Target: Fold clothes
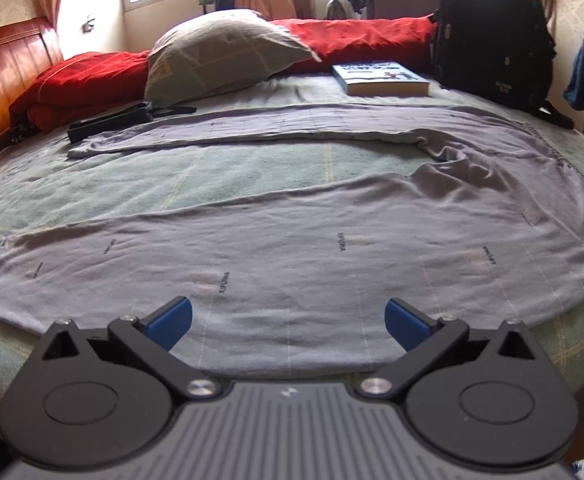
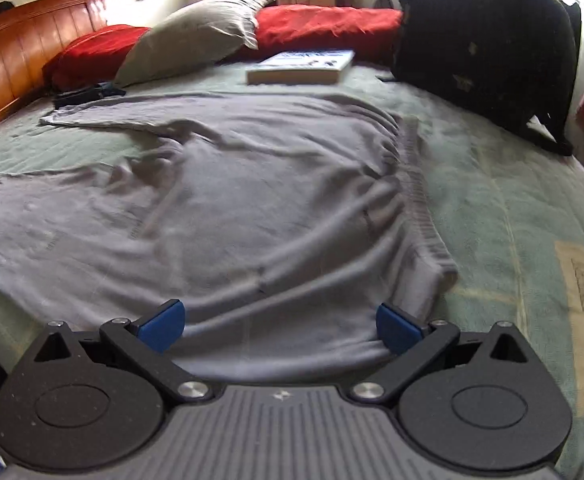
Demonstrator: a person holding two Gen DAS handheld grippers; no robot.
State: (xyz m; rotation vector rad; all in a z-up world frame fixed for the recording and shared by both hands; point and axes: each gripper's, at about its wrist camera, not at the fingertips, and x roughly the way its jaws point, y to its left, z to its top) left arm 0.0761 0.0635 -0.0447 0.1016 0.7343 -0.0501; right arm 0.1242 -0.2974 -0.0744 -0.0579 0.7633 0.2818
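Note:
Grey long trousers (image 1: 292,248) lie spread flat on the bed, both legs stretching to the left and the waistband at the right. My left gripper (image 1: 288,322) hovers open over the near leg, its blue pads (image 1: 172,320) wide apart with nothing between them. In the right wrist view the trousers (image 2: 232,208) show their wrinkled seat and the ribbed waistband (image 2: 415,184). My right gripper (image 2: 280,326) stands open above the near edge of the waist area, holding nothing.
A green blanket (image 1: 220,168) covers the bed. At the back lie a grey pillow (image 1: 220,56), red bedding (image 1: 355,32), a book (image 1: 379,78), a black backpack (image 1: 495,36) and a dark strap (image 1: 112,120). A wooden headboard (image 1: 8,68) stands left.

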